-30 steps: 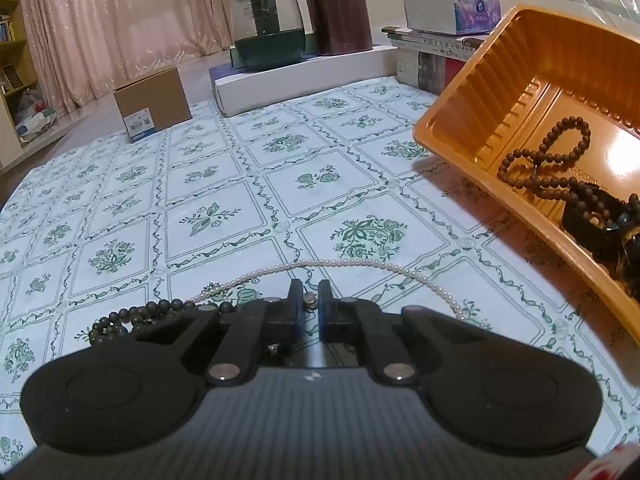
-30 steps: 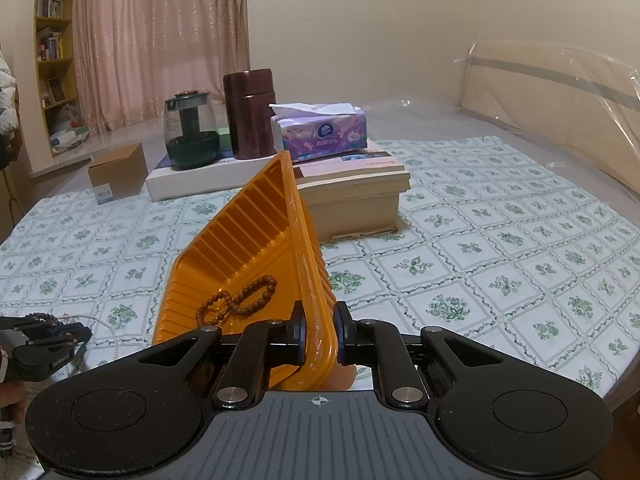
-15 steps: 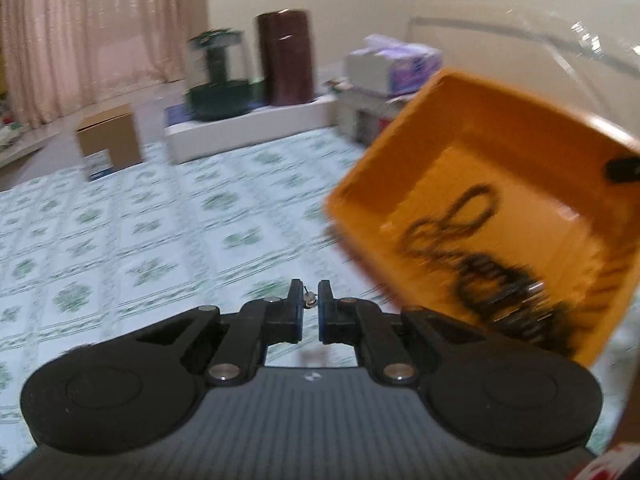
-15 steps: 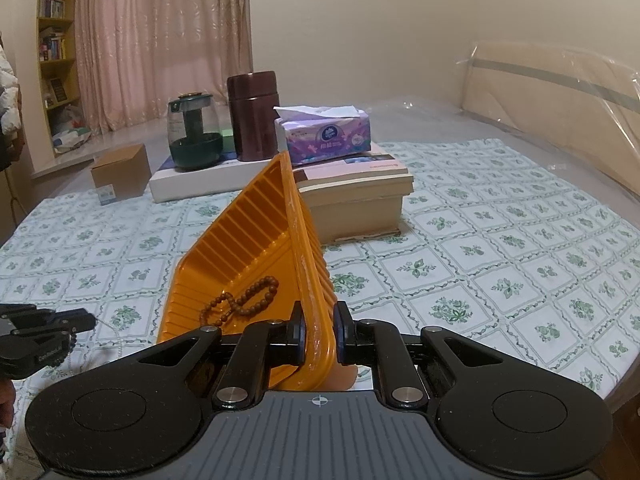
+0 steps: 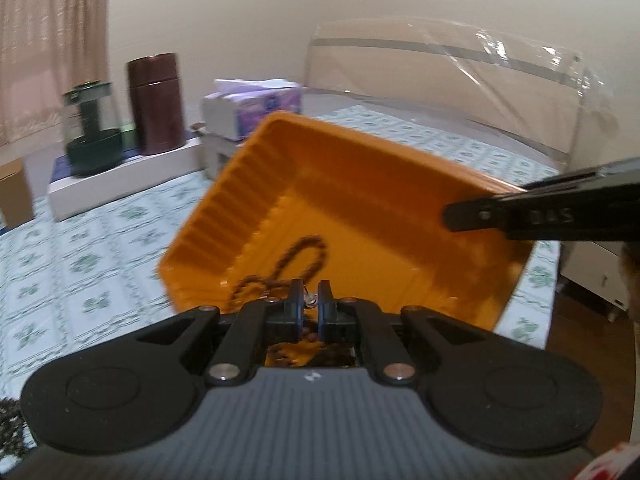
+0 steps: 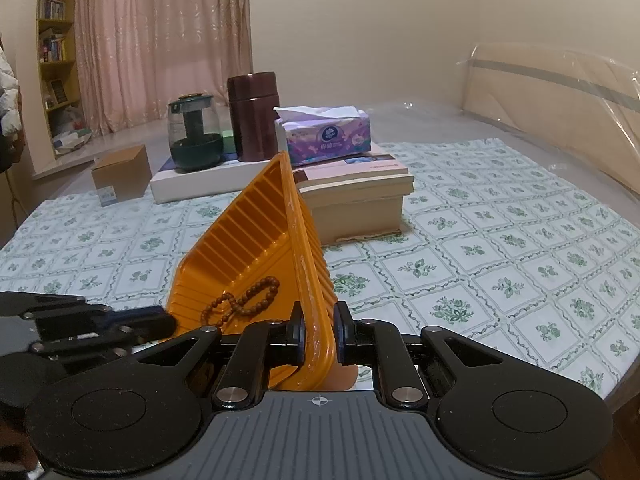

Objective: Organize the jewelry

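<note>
An orange tray (image 5: 360, 200) is held tilted above the table. My right gripper (image 6: 319, 340) is shut on its near rim (image 6: 316, 320); one of its fingers (image 5: 520, 216) shows at the right of the left wrist view. A brown bead bracelet (image 6: 248, 300) lies inside the tray and also shows in the left wrist view (image 5: 300, 256). My left gripper (image 5: 309, 300) is shut on a small clasp of a pearl necklace (image 5: 309, 299) and hovers over the tray's near edge. In the right wrist view it (image 6: 132, 324) is at the tray's left. Most of the necklace is hidden under the gripper.
At the back stand a green-based glass kettle (image 6: 194, 140), a dark brown canister (image 6: 253, 116), a tissue box (image 6: 324, 134) on stacked books (image 6: 356, 196), and a cardboard box (image 6: 120, 174). Dark beads (image 5: 10, 424) lie at the lower left. A plastic-wrapped headboard (image 5: 460, 80) stands behind.
My left gripper has lifted from the table, where the pearl necklace lay, and swung right to over the tray. The right gripper keeps holding the tilted tray almost still.
</note>
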`<state>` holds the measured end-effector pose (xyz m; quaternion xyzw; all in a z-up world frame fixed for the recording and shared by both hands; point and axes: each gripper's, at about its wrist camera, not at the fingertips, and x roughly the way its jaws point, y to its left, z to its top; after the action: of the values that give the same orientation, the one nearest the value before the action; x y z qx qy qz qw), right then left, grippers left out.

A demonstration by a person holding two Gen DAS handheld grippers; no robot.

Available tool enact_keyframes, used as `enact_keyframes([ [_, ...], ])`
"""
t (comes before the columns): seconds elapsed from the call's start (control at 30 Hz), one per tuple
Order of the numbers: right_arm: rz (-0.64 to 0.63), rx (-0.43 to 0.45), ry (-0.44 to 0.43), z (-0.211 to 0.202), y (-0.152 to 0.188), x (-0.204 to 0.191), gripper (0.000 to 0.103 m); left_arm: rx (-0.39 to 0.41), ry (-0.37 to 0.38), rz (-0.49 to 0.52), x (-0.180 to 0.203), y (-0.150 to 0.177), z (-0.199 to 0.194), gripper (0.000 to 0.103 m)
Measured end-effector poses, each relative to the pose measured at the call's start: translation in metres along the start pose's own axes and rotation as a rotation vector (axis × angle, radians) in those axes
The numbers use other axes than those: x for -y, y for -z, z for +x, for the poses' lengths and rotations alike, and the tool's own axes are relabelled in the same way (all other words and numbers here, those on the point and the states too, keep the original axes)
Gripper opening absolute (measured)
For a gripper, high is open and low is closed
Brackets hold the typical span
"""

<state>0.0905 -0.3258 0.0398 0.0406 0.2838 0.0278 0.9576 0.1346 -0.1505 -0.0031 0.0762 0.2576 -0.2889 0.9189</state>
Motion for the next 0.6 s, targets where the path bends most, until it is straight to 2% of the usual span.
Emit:
enact_keyframes([
  [0.2, 0.003, 0.001, -0.001, 0.000, 0.000, 0.000, 0.014, -0.004, 0.037, 0.037, 0.014, -0.001, 0.008, 0.006],
  [0.23, 0.003, 0.001, -0.001, 0.000, 0.000, 0.000, 0.014, -0.005, 0.036, 0.046, 0.016, 0.000, 0.009, 0.009],
  [0.27, 0.004, 0.000, -0.002, 0.000, 0.000, 0.000, 0.014, -0.004, 0.031, 0.057, 0.016, 0.001, 0.009, 0.018],
  [0.33, 0.004, 0.000, -0.002, 0.000, 0.000, 0.000, 0.014, 0.003, 0.028, 0.063, 0.014, 0.004, 0.006, 0.023],
  [0.43, 0.005, 0.001, -0.001, 0.000, 0.000, 0.000, 0.014, 0.003, -0.002, 0.039, 0.003, 0.010, -0.003, 0.023],
  [0.6, 0.004, 0.001, -0.001, 0.000, 0.000, 0.000, 0.014, -0.003, -0.114, -0.023, -0.027, 0.023, -0.024, 0.023],
])
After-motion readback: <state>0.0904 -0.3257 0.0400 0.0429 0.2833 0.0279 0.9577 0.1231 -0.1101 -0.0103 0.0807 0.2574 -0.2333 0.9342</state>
